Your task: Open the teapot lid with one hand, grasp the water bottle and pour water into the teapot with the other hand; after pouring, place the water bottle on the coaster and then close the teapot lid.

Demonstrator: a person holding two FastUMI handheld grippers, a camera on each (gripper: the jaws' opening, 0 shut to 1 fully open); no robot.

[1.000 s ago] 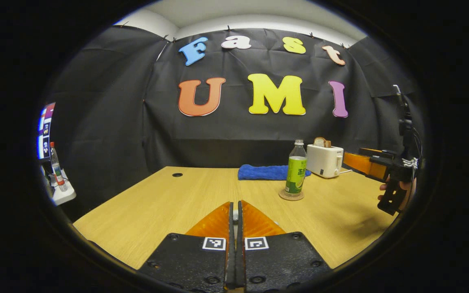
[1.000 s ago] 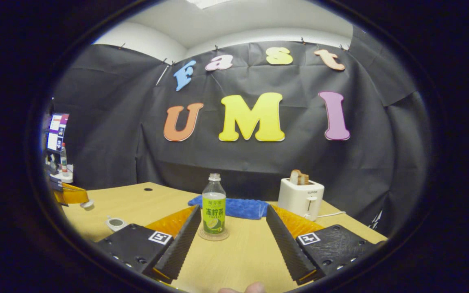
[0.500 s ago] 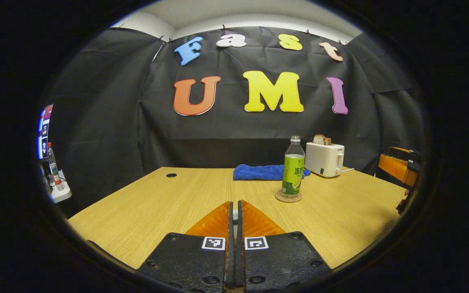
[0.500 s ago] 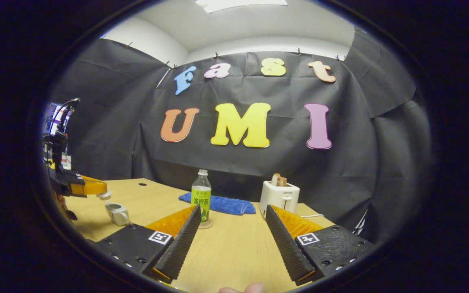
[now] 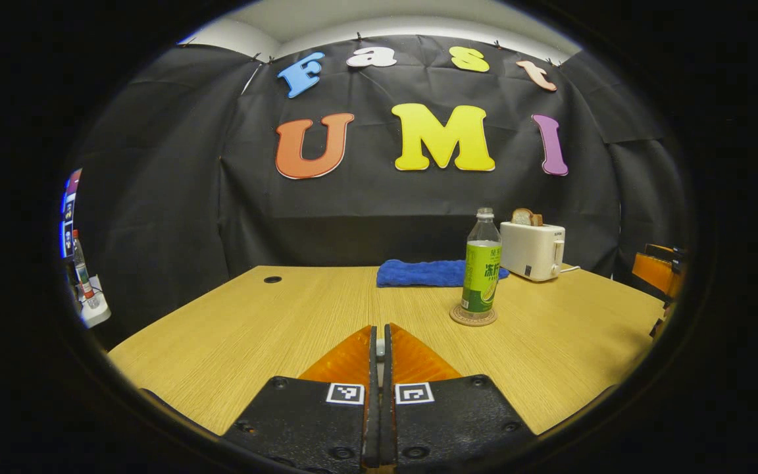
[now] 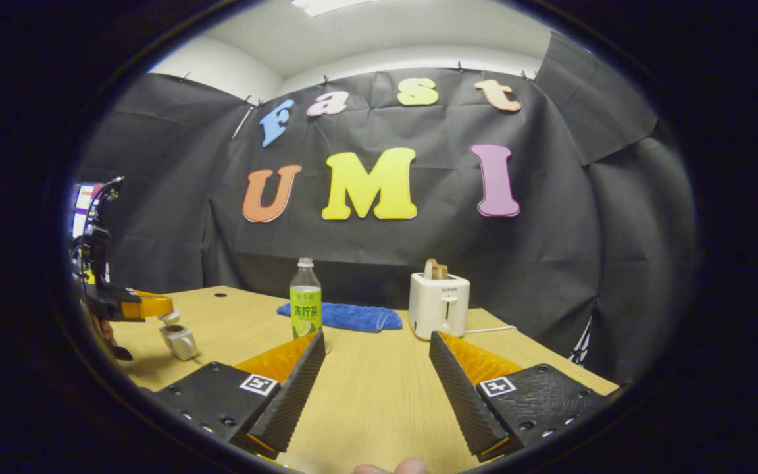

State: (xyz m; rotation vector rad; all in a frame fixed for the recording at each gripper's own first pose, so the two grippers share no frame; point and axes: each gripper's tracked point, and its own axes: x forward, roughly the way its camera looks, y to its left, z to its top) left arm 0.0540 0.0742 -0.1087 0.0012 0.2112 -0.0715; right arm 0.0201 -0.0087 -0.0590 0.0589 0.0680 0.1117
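A clear water bottle (image 5: 482, 276) with a green label stands upright on a round coaster (image 5: 473, 316) at mid-table. My left gripper (image 5: 381, 330) is shut, and a small white piece of the teapot lid shows between its fingers. In the right gripper view the left gripper (image 6: 155, 307) holds the white lid (image 6: 168, 317) just above the small white teapot (image 6: 179, 341) at the table's left. My right gripper (image 6: 376, 340) is open and empty, back from the bottle (image 6: 305, 303), which stands off its left finger.
A blue towel (image 5: 431, 272) lies behind the bottle, and a white toaster (image 5: 532, 250) with bread stands to its right. The right gripper (image 5: 658, 276) shows at the far right edge. A cable hole (image 5: 272, 279) is at the table's back left. Black cloth walls the booth.
The right gripper has drawn back and away from the bottle, which stays on the coaster. The left gripper has carried the lid over to just above the teapot.
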